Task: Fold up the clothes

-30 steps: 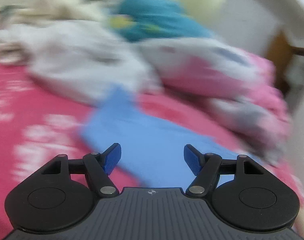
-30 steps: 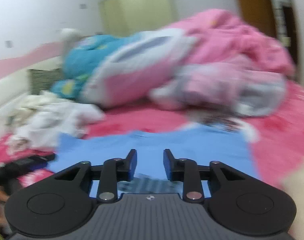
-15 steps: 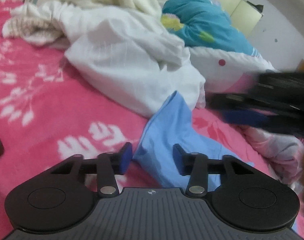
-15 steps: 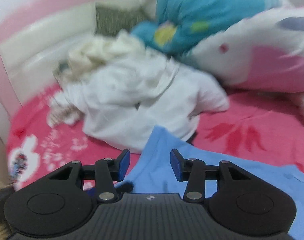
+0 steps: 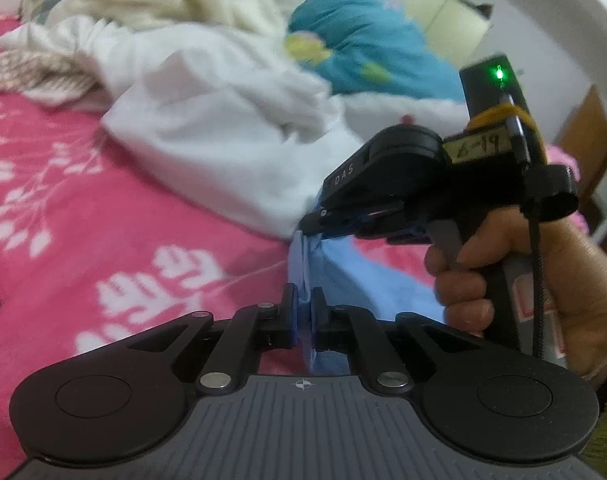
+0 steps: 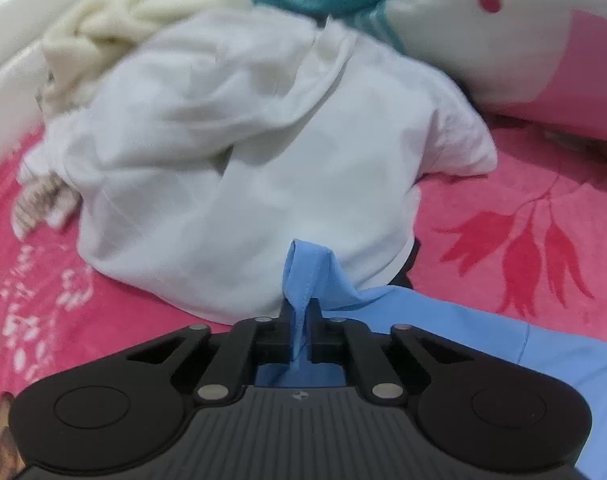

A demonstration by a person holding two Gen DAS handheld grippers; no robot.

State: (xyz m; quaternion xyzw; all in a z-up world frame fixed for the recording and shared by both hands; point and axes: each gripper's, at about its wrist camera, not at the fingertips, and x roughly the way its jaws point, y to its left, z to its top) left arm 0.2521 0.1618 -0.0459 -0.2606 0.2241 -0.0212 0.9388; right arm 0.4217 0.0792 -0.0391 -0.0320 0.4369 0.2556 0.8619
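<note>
Blue garment (image 5: pixel 383 276) pinched by both closed tongs (image 5: pixel 303 312) (image 6: pixel 301 320).

"DAS" on right hand-held gripper (image 5: pixel 309 226); handwritten label (image 5: pixel 477 148) "6-19"

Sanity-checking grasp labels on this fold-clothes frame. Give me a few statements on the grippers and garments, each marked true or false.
1. The left gripper is shut on the blue garment. True.
2. The right gripper is open above the bed. False: it pinches a fold of the blue garment.
3. The white garment lies beyond the blue one. True.
4. The bedspread is plain green. False: pink with white floral print.
5. The right gripper is out of the left camera's view. False: a hand holds it there.
</note>
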